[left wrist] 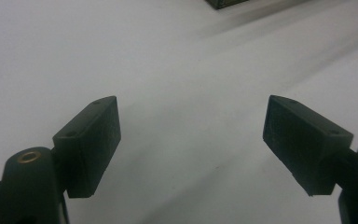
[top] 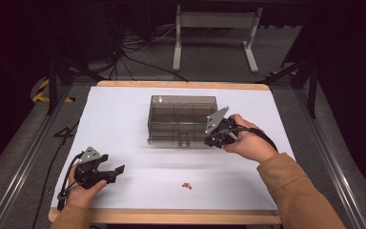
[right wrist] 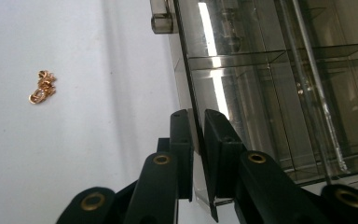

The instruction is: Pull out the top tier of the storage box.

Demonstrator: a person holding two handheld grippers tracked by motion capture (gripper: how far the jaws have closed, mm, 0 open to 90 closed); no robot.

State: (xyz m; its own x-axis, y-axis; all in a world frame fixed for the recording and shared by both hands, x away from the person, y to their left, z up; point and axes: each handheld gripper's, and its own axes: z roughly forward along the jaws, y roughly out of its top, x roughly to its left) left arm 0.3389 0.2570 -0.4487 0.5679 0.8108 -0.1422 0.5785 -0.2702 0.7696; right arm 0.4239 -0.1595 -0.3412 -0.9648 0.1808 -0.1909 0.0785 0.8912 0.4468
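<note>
A smoky clear compartment box [top: 183, 119] stands on the white table top [top: 119, 109], behind centre. My right gripper [top: 212, 140] is at its near right corner. In the right gripper view the right gripper [right wrist: 198, 140] has its jaws shut on a thin clear panel along the edge of the box [right wrist: 270, 93]; whether that panel is lid or wall I cannot tell. A small gold trinket [top: 187, 185] lies on the table near the front, also in the right gripper view as the trinket [right wrist: 42, 87]. My left gripper [top: 116, 174] rests at the front left, and the left gripper [left wrist: 191, 144] is open with nothing between its jaws.
A clear hinge or latch tab [right wrist: 161, 18] sticks out of the box's side. The table's wooden front edge [top: 171, 217] runs close under both hands. Behind the table stand a white frame [top: 214, 28] and floor cables [top: 138, 52].
</note>
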